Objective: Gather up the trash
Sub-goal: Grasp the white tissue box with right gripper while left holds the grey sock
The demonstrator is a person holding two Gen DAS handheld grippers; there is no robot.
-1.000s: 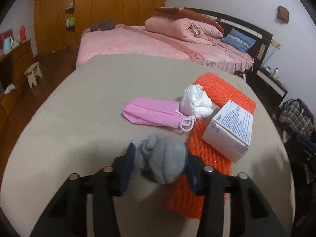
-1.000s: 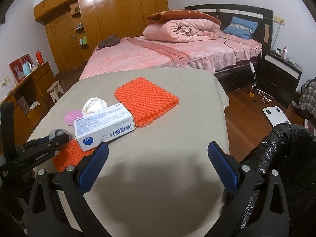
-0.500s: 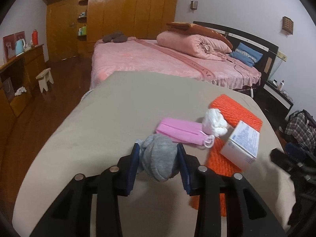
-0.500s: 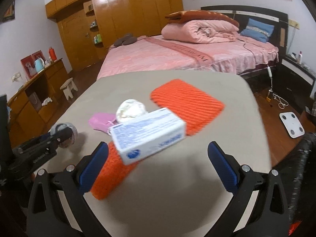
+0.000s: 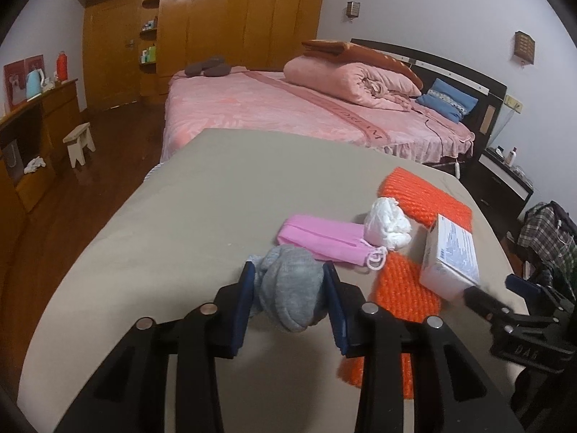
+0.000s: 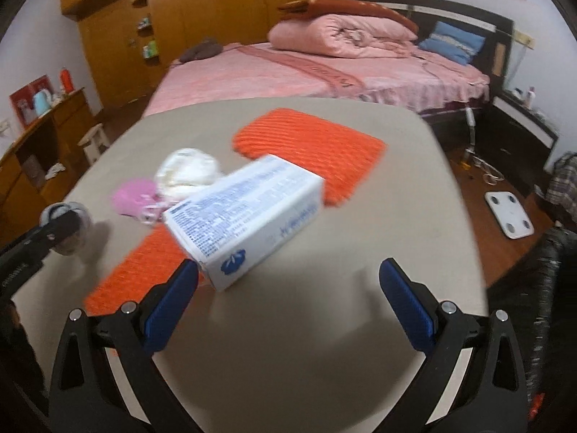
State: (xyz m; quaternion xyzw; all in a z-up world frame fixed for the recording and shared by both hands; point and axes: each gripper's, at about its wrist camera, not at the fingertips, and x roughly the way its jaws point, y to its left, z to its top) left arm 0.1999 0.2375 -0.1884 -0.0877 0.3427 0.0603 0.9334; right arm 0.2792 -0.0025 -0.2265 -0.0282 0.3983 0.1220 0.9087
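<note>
My left gripper (image 5: pixel 288 294) is shut on a grey balled sock (image 5: pixel 292 292), held just above the beige table (image 5: pixel 216 187). Beyond it lie a pink face mask (image 5: pixel 322 238), a crumpled white tissue (image 5: pixel 387 223) and a white printed box (image 5: pixel 450 256) on an orange mesh pad (image 5: pixel 400 288). My right gripper (image 6: pixel 288 288) is open wide, close in front of the box (image 6: pixel 245 216); its left pad is near the box's front corner. The sock and left gripper also show at the left of the right wrist view (image 6: pixel 65 227).
A second orange mesh pad (image 6: pixel 310 148) lies at the far side of the table. A black trash bag (image 6: pixel 548 288) is off the table's right edge. A pink bed (image 5: pixel 288 108) stands behind, with a wardrobe, a stool and a floor scale (image 6: pixel 508 213).
My right gripper has moved forward and left toward the box, which now looms large between its fingers. My left gripper has lifted the sock and pulled back slightly.
</note>
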